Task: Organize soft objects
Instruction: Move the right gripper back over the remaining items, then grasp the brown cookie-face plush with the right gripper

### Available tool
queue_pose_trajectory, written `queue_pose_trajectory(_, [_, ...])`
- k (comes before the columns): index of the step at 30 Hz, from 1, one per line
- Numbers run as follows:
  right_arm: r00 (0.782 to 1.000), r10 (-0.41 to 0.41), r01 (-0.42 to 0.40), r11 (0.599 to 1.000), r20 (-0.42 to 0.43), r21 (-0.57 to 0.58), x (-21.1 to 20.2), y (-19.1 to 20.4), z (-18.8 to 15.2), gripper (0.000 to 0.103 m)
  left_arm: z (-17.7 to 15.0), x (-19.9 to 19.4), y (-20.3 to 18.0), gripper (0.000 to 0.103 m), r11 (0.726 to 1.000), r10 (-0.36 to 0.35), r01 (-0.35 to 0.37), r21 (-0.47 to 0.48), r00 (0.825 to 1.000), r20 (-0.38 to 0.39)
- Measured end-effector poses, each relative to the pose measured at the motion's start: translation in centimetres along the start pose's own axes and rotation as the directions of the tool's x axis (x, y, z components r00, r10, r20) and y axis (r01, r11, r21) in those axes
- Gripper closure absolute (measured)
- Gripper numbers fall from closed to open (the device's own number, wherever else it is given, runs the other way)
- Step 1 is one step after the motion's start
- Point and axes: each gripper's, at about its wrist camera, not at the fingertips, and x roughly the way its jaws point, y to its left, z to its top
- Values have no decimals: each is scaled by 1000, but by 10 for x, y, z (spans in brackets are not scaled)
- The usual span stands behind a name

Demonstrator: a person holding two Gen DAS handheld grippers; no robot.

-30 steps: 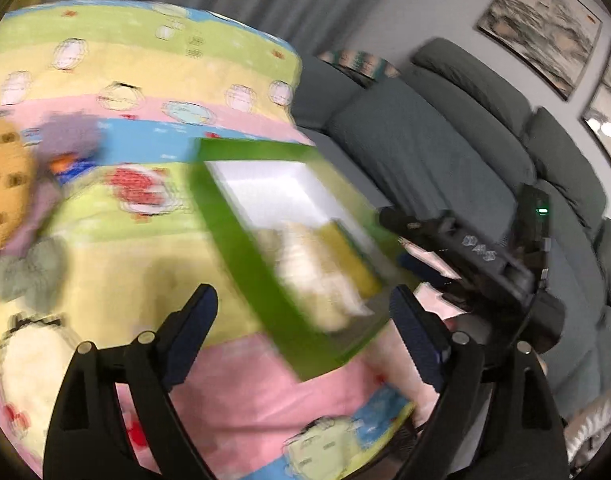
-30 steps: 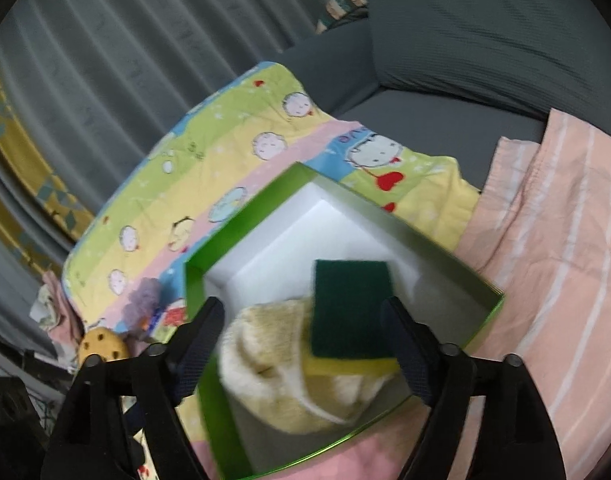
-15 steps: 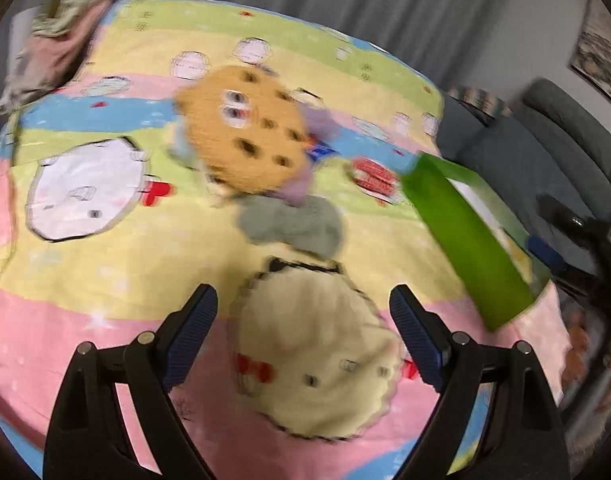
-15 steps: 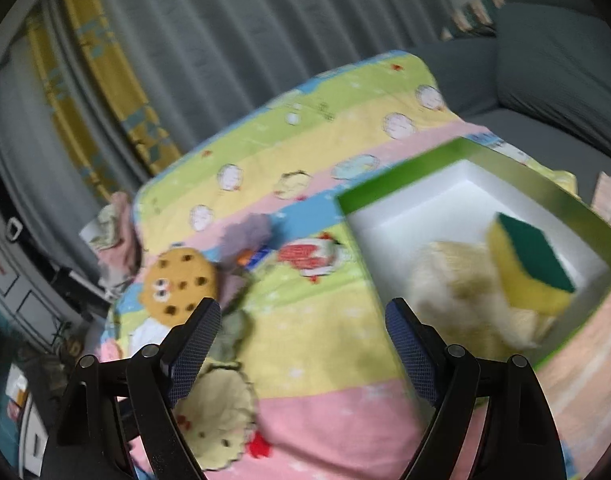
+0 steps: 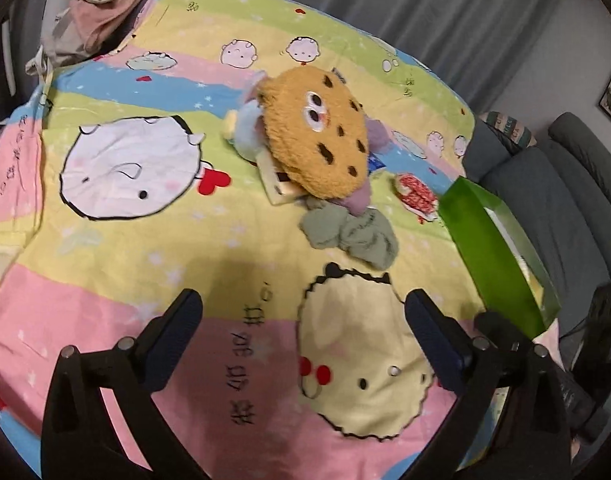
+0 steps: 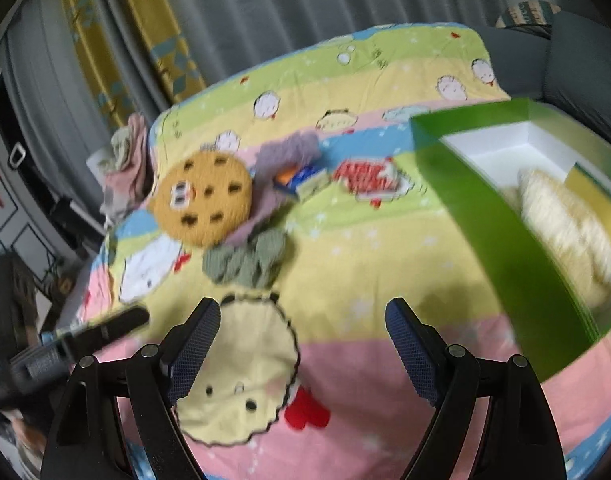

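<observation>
Left gripper (image 5: 303, 314) has just been opening its jaws, nothing between them, over the cartoon blanket (image 5: 145, 264). Right gripper (image 6: 301, 334) hangs wide and empty too. Just past them: a crumpled green cloth (image 5: 351, 234), then the cookie plush (image 5: 315, 130) (lying on some other bits). Green box (image 6: 501, 216) sits right, holding a fluffy cream thing (image 6: 565, 220).

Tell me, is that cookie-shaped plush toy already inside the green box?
No, the cookie plush lies out on the striped blanket, well apart from the green box.

Quilt (image 5: 153, 264) — cookie plush (image 5: 315, 132), green box (image 5: 489, 256)
</observation>
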Motion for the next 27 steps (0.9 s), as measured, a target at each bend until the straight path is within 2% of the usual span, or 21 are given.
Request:
queue_pose_trajectory(4, [999,-17,16,999,-32,-35,6,8,-18,17,3,2,15,2,998,3,-5,-65,1000,-18])
queue_pose_trajectory(7, [998,-34,34,999,-53,-16,10,9,-23,17,6,-3,26,2,993,-3,0,-118,1000,-20])
queue_pose_trajectory(12, [998,-42,43,999,-50,2,4,16,-24,17,11,-17,31,1,992,5,-5,-129,1000,1])
queue_pose_trajectory(20, [999,-33,32,999,24,30,-13,44,-6,17,20,-43,42,1,986,8,2,-169,998,58])
queue_pose_trajectory(25, [1000,-11,10,998,16,61,-3,54,9,17,23,-52,57,1,976,68,-57,-210,997,45])
queue_pose_trajectory(27, [1000,0,0,996,2,87,3,57,15,17,24,-55,63,1,971,71,-60,-231,997,39])
